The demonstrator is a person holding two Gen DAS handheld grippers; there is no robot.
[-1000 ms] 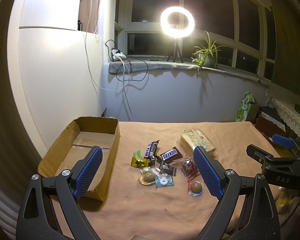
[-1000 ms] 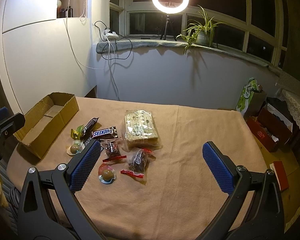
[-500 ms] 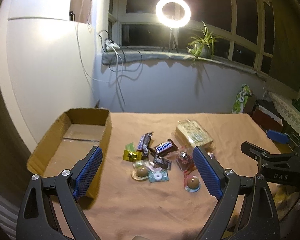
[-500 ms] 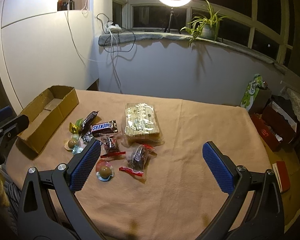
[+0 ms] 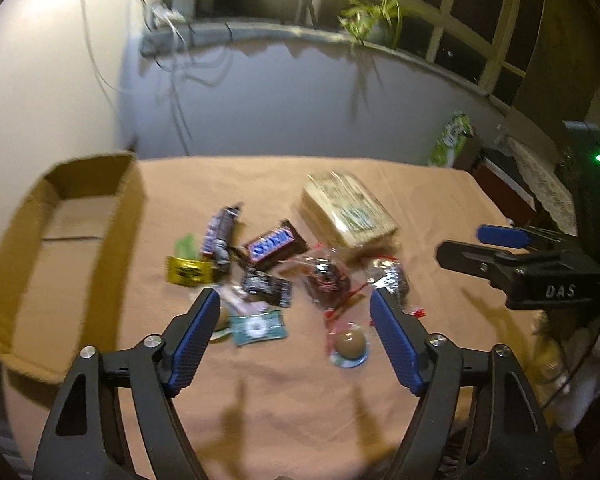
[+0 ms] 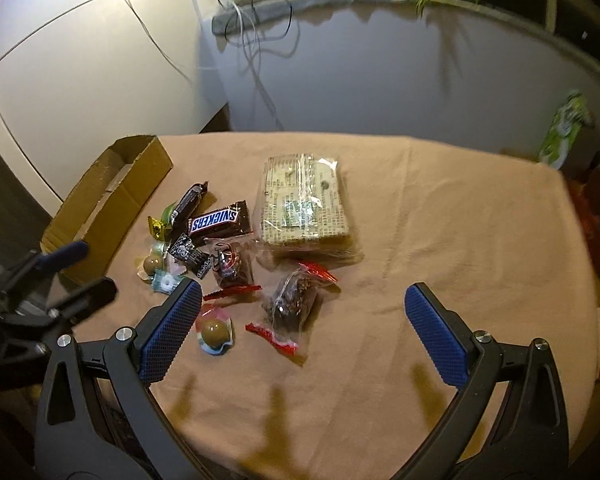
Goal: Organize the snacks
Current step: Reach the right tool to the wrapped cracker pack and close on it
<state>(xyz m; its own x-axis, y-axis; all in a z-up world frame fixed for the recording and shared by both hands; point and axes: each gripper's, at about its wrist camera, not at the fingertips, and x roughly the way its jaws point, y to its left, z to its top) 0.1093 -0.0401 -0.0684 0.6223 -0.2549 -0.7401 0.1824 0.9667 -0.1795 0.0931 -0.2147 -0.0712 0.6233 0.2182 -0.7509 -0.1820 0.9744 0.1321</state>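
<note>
**Approach to the snack pile, nothing picked yet**

Landmark: the Snickers bar point(image 6: 220, 221), middle of the pile on the tan tablecloth point(image 6: 440, 240).

Left gripper point(image 5: 292, 330): jaws closing from wide, no pad on anything. Hanging over the near edge of the pile; between the fingers, as seen from its own camera, lie the teal wrapped candy point(image 5: 259, 326) and the round chocolate in clear wrap point(image 5: 350, 345), both nearer than the Snickers bar. Which one it aims for, I cannot tell; the left view is blurred.

Right gripper point(image 6: 304, 334): jaws wide, empty, above bare cloth near-right of the Snickers bar. The dark cake in a red-ended bag point(image 6: 292, 300) sits just ahead of it.

Step in hand, by my reading: first pick. Next move calls for lowering onto one small item and pinching it alone, then carrying it to the cardboard box point(image 6: 112, 196), which stands left of the Snickers bar, open and apparently empty.

Around: black small packet point(image 6: 188, 254) just near-left of the bar, dark long bar point(image 6: 188, 200) and yellow wrapper point(image 6: 156, 226) to its left, biscuit pack point(image 6: 304, 204) right and beyond.

In the way: wrappers overlap, so a neighbour may come up too.
</note>
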